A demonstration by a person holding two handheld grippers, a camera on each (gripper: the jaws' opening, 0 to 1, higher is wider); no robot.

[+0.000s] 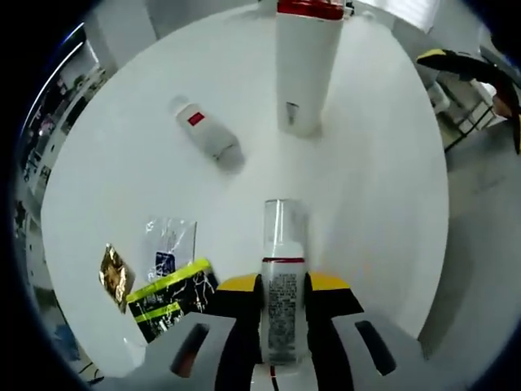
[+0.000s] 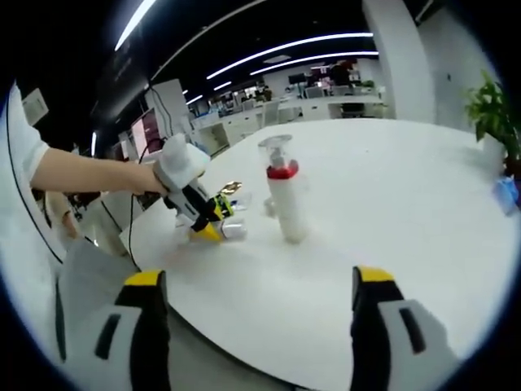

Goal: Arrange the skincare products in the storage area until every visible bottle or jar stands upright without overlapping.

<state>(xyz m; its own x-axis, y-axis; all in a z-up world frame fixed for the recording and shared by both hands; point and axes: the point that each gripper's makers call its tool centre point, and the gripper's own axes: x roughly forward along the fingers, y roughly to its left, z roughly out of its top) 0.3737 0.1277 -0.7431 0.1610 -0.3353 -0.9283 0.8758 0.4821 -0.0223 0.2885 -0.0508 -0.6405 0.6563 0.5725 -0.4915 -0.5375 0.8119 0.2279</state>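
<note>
White round table (image 1: 383,187), 3 skincare items. Tall white pump bottle (image 1: 305,65) with red collar stands upright at the far side, its top cut off in the left gripper view. Small white bottle (image 1: 207,130) with red label lies on its side, apart from it. Left gripper (image 1: 283,289) is clamped on a clear-capped bottle (image 1: 283,301), its base hidden between the jaws. Sachets (image 1: 167,281) lie near the table edge; print unreadable. Right gripper (image 2: 256,281) hangs off the table edge, jaws wide apart, holding nothing.

Round white table (image 1: 383,187); gold sachet (image 1: 115,275), clear packet (image 1: 170,244), black-and-yellow packet (image 1: 172,296) at its near left edge. Potted plant (image 2: 492,122) far right.
</note>
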